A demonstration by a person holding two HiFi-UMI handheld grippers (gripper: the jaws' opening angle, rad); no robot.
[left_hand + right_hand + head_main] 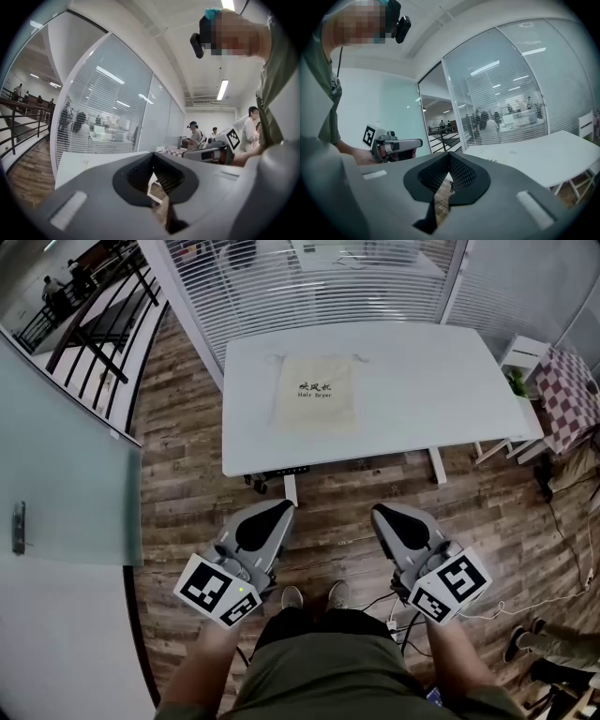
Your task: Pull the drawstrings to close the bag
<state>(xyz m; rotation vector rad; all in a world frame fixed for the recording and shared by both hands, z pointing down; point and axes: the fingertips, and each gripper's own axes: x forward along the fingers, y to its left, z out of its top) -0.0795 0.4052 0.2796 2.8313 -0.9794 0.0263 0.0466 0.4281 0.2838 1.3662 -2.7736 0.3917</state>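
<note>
Olive-clad torso [328, 676] and two bare forearms fill the near edge of the head view, and each hand holds a claw low over the wooden floor [187, 493]. The left claw [279, 508] points forward at the near left, with its marker cube towards the person. In its own view the two jaws meet at the tips with nothing between them. The right claw [381, 511] sits level with it at the near right. Its jaws are likewise pressed together and empty. A pair of shoes [314, 597] shows on the floor between the two claws.

Farther off stands the white surface [431, 399], well apart from both claws. The bag [316, 393], a flat beige pouch with dark print on it, lies on the left half of the surface with its mouth towards the far edge. Its drawstrings [356, 359] trail out loosely at the two far corners. Neither claw touches them. A glass wall [309, 282] with blinds rises behind the surface, and a chequered cloth [562, 395] shows at the far right.
</note>
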